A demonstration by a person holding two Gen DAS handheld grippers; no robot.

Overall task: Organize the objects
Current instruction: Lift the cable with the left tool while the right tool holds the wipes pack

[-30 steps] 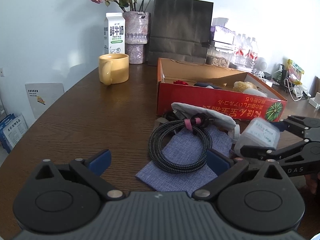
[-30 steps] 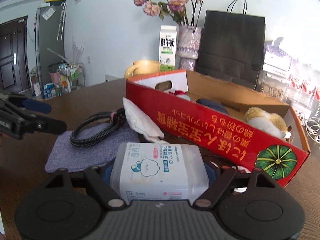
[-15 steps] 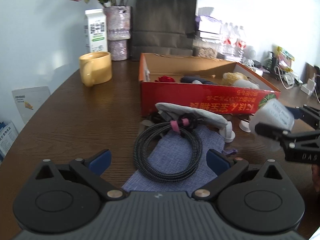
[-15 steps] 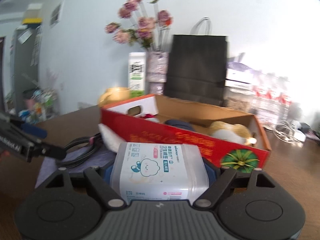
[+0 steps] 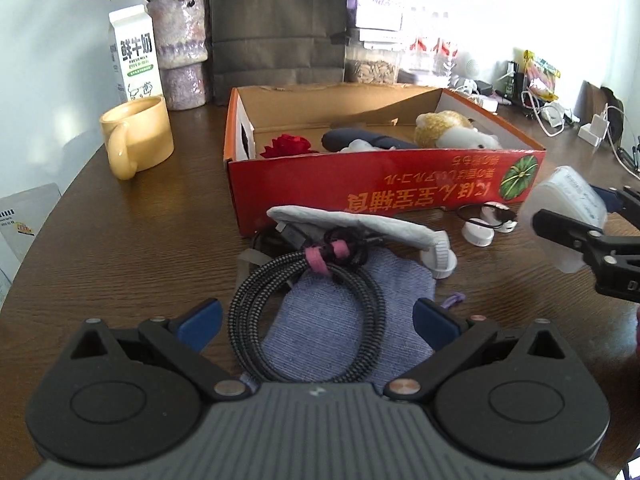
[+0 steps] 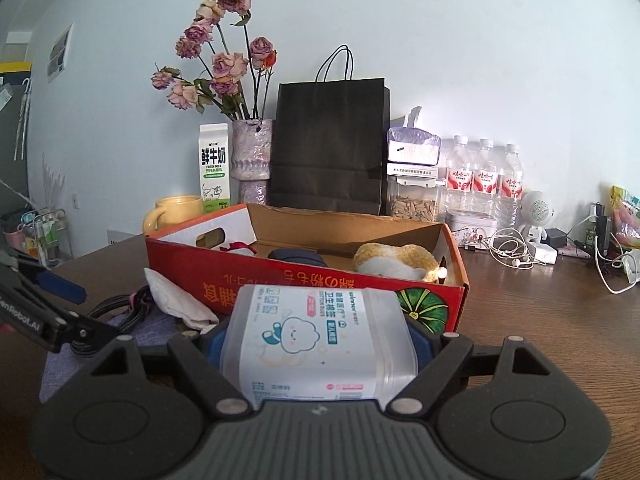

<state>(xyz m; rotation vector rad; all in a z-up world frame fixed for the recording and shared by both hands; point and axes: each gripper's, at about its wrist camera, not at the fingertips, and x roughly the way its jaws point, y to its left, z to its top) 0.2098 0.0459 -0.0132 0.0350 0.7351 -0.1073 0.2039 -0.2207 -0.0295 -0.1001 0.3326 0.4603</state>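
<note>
My right gripper (image 6: 318, 344) is shut on a clear plastic box of cotton swabs (image 6: 318, 340), held off the table in front of the red cardboard box (image 6: 304, 280). The same swab box (image 5: 566, 208) shows at the right edge of the left wrist view, right of the red box (image 5: 380, 188). A red flower, a dark item and a yellow plush lie in the box. My left gripper (image 5: 316, 322) is open over a coiled black cable (image 5: 304, 312) lying on a blue-grey cloth pouch (image 5: 352, 328). A white tube (image 5: 352, 226) lies behind the cable.
A yellow mug (image 5: 138, 140), milk carton (image 5: 136, 56), flower vase (image 5: 182, 48) and black paper bag (image 5: 278, 20) stand behind the red box. Water bottles (image 6: 484, 180), chargers and cables (image 6: 520, 252) crowd the back right. Small white caps (image 5: 478, 234) lie near the box.
The right gripper carried the swab box off to the right and turned to face the red box squarely. The left gripper's view swung so cable and pouch now lie between its fingers.
</note>
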